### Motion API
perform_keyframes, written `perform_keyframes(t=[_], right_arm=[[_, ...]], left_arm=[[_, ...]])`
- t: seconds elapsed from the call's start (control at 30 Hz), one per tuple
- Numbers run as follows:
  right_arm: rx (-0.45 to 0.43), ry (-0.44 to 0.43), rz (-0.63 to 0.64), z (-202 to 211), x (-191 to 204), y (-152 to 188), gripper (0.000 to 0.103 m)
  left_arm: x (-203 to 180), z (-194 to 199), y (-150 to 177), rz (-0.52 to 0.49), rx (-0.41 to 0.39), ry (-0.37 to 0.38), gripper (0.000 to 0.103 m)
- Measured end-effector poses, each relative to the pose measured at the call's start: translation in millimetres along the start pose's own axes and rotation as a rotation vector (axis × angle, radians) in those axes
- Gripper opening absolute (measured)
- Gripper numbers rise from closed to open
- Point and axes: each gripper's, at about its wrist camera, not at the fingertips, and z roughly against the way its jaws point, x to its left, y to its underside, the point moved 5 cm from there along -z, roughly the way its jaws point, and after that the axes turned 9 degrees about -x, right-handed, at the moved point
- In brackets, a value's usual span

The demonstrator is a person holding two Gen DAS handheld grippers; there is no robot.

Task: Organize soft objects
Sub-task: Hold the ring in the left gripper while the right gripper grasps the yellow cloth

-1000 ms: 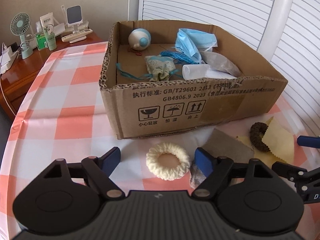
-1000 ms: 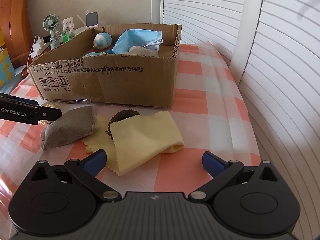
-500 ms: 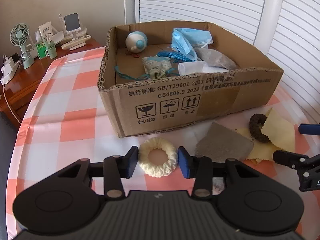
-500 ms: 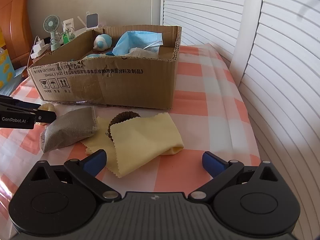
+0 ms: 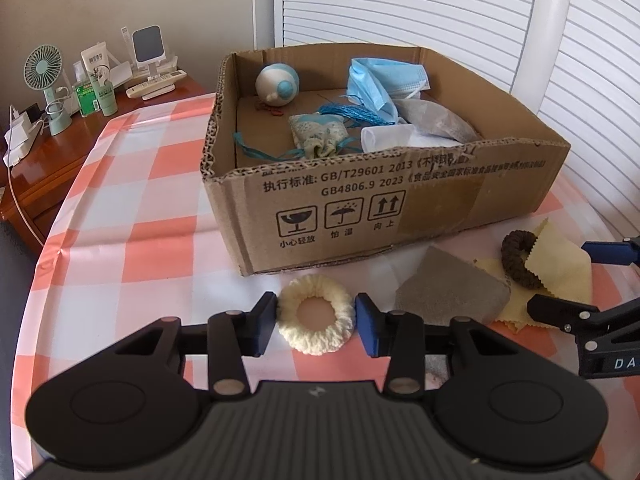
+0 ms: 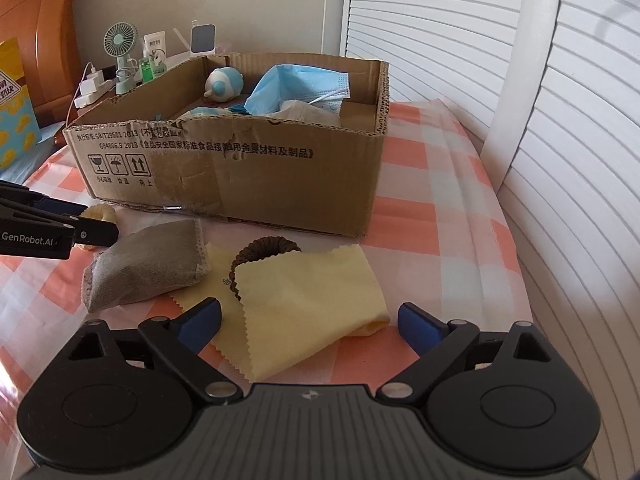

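The left gripper (image 5: 316, 322) is clasping one cream knitted ring scrunchie (image 5: 316, 325) lying on the checked tablecloth (image 5: 132, 216) before the single cardboard box (image 5: 400, 208), printed "GB4806.9 2023". The right gripper (image 6: 308, 318), its jaws just narrowing yet wide apart, is hovering over one yellow cloth (image 6: 304, 304), one brown scrunchie (image 6: 260, 250) and one grey pouch (image 6: 148, 264).

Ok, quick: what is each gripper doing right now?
Left gripper: shut on the cream knitted ring scrunchie, which rests on the checked tablecloth.
Right gripper: open, holding nothing, jaws just closing slightly around the yellow cloth.

Green desk fan (image 5: 43, 69), bottles (image 5: 96, 92) and remote (image 5: 156, 87) on wooden sideboard (image 5: 52, 156).
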Motion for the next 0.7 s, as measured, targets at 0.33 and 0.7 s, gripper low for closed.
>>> perform_keyframes(t=[0.33,0.7], right_arm=[[-0.004,-0.006,0.036,10.0,5.6,-0.8,0.069],[0.006,-0.024,0.033,11.0,8.1,-4.0,0.027]], left_arm=[[0.4,0.5,0.7,-0.008,-0.004,0.006,0.042],[0.6,0.8,1.7,-0.008,-0.011,0.011,0.041]])
